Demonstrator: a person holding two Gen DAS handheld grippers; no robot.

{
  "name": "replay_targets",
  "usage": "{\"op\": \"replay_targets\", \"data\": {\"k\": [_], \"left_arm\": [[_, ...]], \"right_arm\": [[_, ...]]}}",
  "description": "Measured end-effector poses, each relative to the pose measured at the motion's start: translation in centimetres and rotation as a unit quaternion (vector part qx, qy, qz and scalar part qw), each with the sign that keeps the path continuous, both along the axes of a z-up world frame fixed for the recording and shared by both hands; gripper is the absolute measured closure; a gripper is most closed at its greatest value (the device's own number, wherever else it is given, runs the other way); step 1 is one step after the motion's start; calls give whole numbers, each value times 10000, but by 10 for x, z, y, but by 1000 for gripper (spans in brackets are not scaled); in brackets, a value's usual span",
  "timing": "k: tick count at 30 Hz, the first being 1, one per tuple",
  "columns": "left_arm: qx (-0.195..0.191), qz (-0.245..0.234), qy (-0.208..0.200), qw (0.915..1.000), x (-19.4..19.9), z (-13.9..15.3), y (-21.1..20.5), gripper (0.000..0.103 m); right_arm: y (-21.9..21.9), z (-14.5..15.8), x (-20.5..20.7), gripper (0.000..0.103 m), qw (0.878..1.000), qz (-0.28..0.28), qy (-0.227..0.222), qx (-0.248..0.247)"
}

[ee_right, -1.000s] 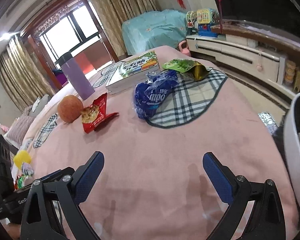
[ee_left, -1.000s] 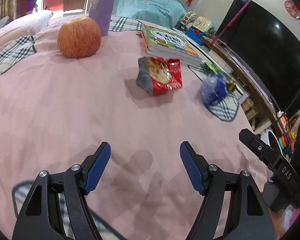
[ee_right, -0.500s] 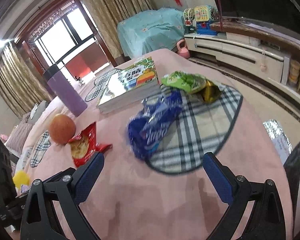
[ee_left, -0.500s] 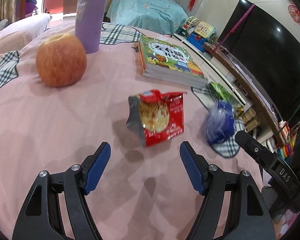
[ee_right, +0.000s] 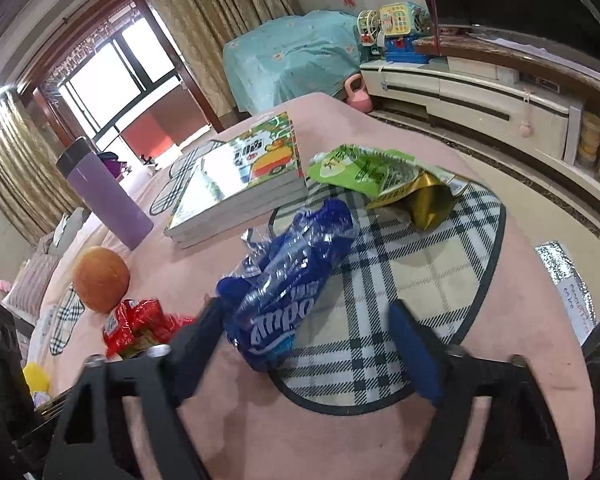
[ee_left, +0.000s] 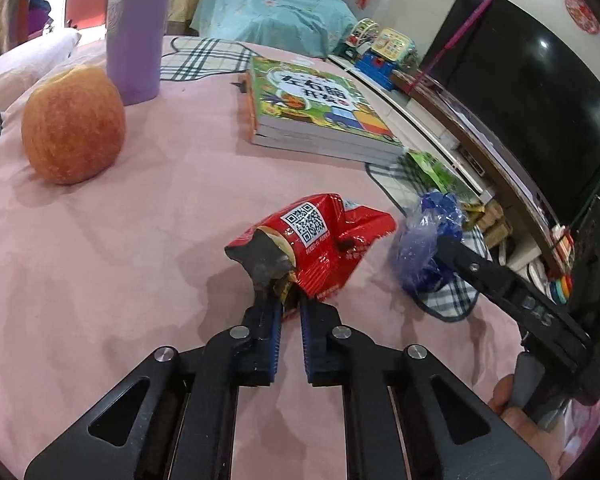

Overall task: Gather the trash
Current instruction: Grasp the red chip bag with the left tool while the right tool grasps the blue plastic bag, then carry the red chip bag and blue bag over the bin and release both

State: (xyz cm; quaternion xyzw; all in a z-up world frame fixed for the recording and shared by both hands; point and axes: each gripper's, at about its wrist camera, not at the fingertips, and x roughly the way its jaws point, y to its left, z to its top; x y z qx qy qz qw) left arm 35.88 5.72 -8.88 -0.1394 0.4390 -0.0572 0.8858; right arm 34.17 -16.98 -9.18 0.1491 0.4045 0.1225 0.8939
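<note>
A crumpled red snack wrapper lies on the pink tablecloth, and my left gripper is shut on its near corner. The same red wrapper shows at lower left in the right wrist view. A blue plastic wrapper lies at the placemat's edge, between the jaws of my right gripper. Those jaws are closing: the left finger is close to the wrapper and the right pad stands apart from it. A green and gold wrapper lies farther back on the mat. The blue wrapper shows beside the right gripper's finger.
An apple and a purple cup stand at the back left. A stack of books lies behind the wrappers. The plaid placemat reaches the table's right edge, with floor and a TV cabinet beyond.
My left gripper moved forward to the red wrapper and shut on its near corner, crumpling it. My right gripper came up around the blue wrapper and its jaws have narrowed.
</note>
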Motion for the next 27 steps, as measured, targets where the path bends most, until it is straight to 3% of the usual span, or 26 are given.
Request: {"op": "replay_targets", "data": {"k": [3, 5, 6, 10, 27], "left_arm": [[1, -118, -57, 9999, -9, 4, -5, 99], [20, -181, -97, 9998, -17, 7, -9, 101], [5, -200, -105, 9997, -19, 8, -10, 101], [-116, -253, -126, 9995, -37, 12, -13, 102], [-468, -458, -89, 9978, -108, 20, -33, 102]], "right_arm": [[1, 2, -7, 65, 9999, 28, -63, -98], [1, 5, -11, 82, 9998, 87, -116, -104], [1, 7, -15, 85, 9998, 108, -138, -118], [-2, 14, -32, 92, 9995, 195, -228, -91], [-33, 32, -121, 93, 9981, 405, -427, 155]]}}
